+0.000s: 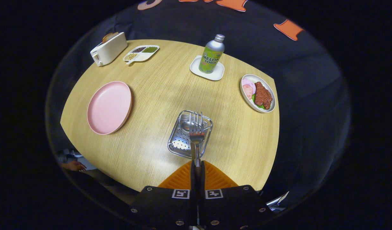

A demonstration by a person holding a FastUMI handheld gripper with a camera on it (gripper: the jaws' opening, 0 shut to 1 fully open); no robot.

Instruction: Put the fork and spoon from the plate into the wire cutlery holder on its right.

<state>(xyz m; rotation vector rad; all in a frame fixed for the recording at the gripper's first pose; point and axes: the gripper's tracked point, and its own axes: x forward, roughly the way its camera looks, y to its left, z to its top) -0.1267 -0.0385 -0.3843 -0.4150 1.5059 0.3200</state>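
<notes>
My gripper [196, 165] is shut on the handle of a metal fork [196, 129]. The fork points forward from the fingers, tines away, and hangs over the metal cutlery holder [180, 143] just ahead. A shiny rounded shape like a spoon bowl [185, 124] lies inside the holder at its far end, partly hidden by the fork. To the left of the holder, the pink plate [109, 107] has nothing on it.
On the round wooden table [157, 92] stand a white toaster [108, 49] and a divided snack dish [141, 53] at the far left, a soda bottle [211, 54] on a white coaster, and a plate of food [258, 93] far right. A person's hand [73, 165] shows beyond the table's near-left edge.
</notes>
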